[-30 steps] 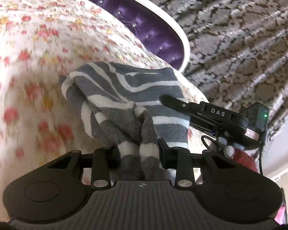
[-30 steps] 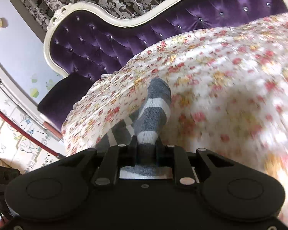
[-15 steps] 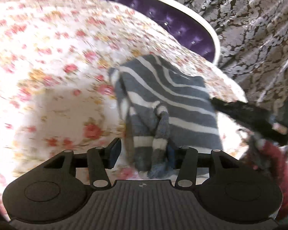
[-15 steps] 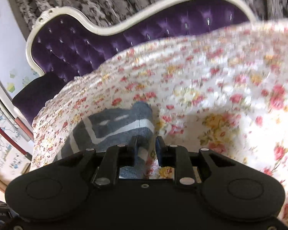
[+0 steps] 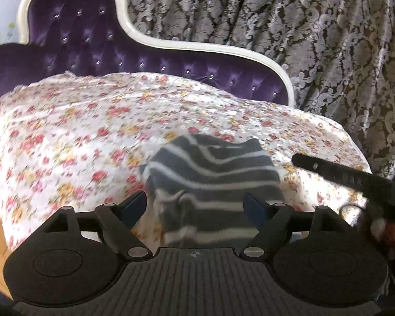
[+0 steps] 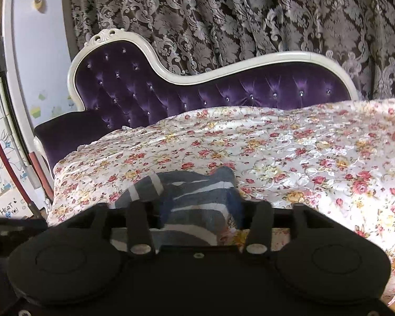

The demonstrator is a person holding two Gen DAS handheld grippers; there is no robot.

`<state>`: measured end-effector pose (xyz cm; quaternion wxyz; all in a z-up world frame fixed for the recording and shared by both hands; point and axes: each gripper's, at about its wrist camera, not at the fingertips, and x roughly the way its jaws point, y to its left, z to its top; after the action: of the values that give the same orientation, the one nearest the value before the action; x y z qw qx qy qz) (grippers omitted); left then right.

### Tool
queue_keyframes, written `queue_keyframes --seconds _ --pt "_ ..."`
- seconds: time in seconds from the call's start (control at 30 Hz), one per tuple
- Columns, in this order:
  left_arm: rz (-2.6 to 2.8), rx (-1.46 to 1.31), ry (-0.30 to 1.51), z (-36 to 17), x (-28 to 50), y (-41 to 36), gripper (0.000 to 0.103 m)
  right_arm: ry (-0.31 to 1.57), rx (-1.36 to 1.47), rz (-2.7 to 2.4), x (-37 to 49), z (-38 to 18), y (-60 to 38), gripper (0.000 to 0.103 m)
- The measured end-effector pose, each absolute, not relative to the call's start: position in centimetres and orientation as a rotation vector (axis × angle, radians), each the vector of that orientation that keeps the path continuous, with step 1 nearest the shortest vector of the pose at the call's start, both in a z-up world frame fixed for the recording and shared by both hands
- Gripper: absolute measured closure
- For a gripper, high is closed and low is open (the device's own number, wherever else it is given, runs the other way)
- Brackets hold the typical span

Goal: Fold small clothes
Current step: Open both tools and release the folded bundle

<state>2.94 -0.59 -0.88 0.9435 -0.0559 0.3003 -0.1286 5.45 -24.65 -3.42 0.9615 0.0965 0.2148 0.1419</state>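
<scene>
The left gripper (image 5: 196, 204) is seen with its jaws spread wide, nothing held between them; its blue-padded fingers (image 5: 134, 205) stand apart on either side of the gray-and-white striped sock (image 5: 210, 173). The sock is laid in a loose, bunched heap on the floral bedspread (image 5: 65, 137), near the front edge and toward the right end of the seat — its outline is blurred in the left wrist view. Behind it, the purple tufted sofa back (image 5: 79, 42) with a white frame is set against patterned curtains (image 5: 302, 39). Further right, the right gripper (image 6: 200, 210) is likewise held open, empty, with the sock (image 6: 197, 192) lying just beyond and partly between its fingers — whether they touch it cannot be told.
</scene>
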Motion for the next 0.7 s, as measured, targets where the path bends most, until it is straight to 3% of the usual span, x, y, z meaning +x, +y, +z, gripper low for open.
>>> queue_keyframes --seconds 0.07,0.2,0.4,0.7 --pt "-0.251 -0.087 0.608 -0.9 3.8 -1.7 0.023 0.428 0.181 0.280 5.0 -3.5 -24.5 0.039" --pt "-0.196 -0.019 0.594 -1.7 5.1 -3.1 0.018 0.441 0.183 0.271 4.5 -3.9 -24.4 0.028" --pt "-0.133 -0.002 0.702 -5.0 6.9 -2.4 0.017 0.454 0.177 0.276 4.4 -4.2 -23.8 0.027" --pt "-0.145 -0.096 0.735 -6.6 7.0 -0.7 0.007 0.543 0.079 0.241 5.7 -6.3 -22.2 0.026"
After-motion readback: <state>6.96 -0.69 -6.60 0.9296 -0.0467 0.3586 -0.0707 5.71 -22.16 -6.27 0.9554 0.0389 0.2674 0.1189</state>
